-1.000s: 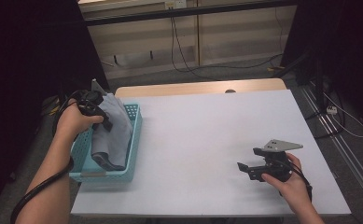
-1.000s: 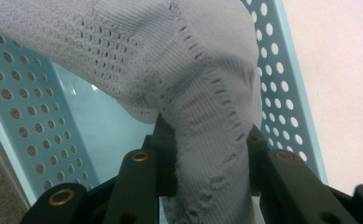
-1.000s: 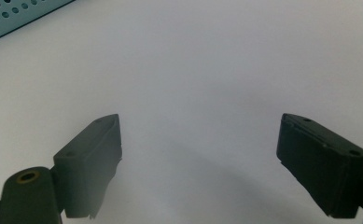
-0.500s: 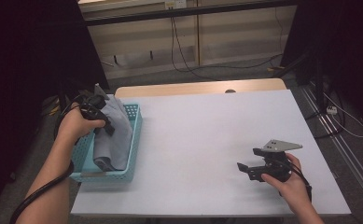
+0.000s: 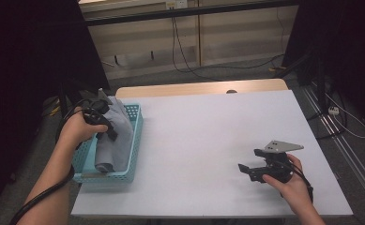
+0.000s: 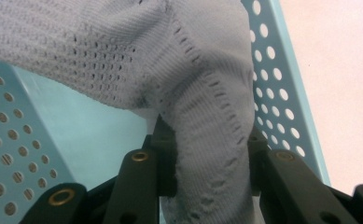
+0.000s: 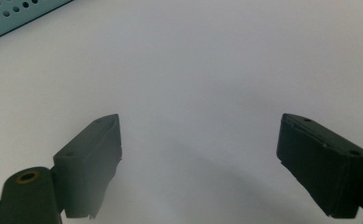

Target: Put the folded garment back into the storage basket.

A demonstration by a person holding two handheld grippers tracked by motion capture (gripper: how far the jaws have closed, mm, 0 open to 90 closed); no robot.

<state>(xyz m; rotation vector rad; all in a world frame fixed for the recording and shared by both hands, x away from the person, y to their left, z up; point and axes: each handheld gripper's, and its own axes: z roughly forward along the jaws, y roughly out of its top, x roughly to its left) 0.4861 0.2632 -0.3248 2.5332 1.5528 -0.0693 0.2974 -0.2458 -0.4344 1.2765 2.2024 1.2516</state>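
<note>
**Ana:** Grey knit cloth, right up close, and the left gripper [image 6: 207, 186] has it! Both black jaws are clamped on a thick fold of that grey knitted garment [image 6: 202, 93], with its seam running straight down between them.

**Ben:** And where's the garment sitting, Ana?

**Ana:** Draped into the turquoise perforated basket [image 5: 135, 129] at the table's left edge. From the high view, the garment [image 5: 117, 136] hangs over the basket's middle, its lower end bunched on the floor at the near end. The left gripper [image 5: 106, 129] pinches it at the top, with the left hand [image 5: 79, 129] over the basket's outer wall.

**Ben:** Anything crowding that grip?

**Ana:** The basket's holed walls stand on both sides of the jaws, and the cloth itself hides most of the floor.

**Ben:** Over to the other side?

**Ana:** The right gripper [image 5: 245, 169] rests near the front right of the white table [image 5: 208, 140], well apart from the basket. Its jaws stand wide with nothing between them, just bare tabletop.

**Ben:** And beyond?

**Ana:** A wooden strip [image 5: 194, 88] along the table's far edge, then cables [image 5: 185, 51] trailing across the floor below a pale wall panel.
</note>
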